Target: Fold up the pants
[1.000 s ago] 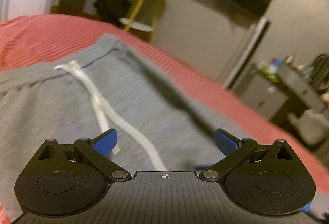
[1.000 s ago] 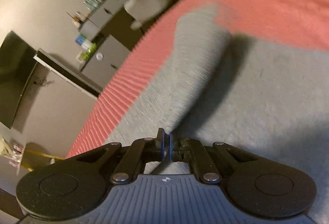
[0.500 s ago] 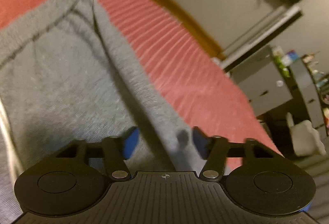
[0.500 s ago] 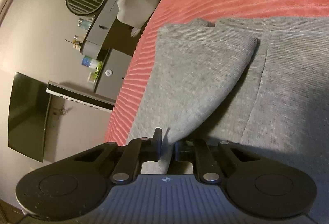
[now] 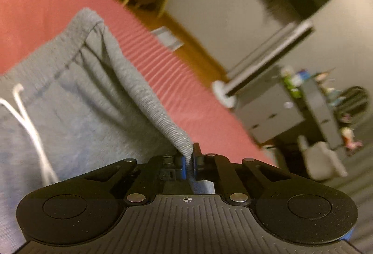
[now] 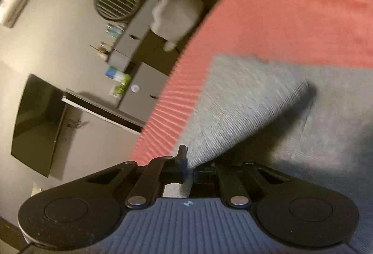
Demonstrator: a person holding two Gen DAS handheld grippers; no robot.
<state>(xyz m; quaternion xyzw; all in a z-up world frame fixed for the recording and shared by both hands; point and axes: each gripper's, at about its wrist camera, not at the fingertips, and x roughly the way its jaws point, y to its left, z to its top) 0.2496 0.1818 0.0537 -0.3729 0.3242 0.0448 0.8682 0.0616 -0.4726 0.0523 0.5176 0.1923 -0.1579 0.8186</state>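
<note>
Both claws pinch the gray pants (image 5: 88,100): the left claw (image 5: 190,163) and the right claw (image 6: 189,170) each hold an edge lifted just ahead. The fold has only started.

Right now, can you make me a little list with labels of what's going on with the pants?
pants: grey pants, lying on the bed
bed cover: red bedspread
string: white drawstring on the pants
left gripper: just closed, pinching a lifted edge of the pants
right gripper: shut on another raised fold
</note>
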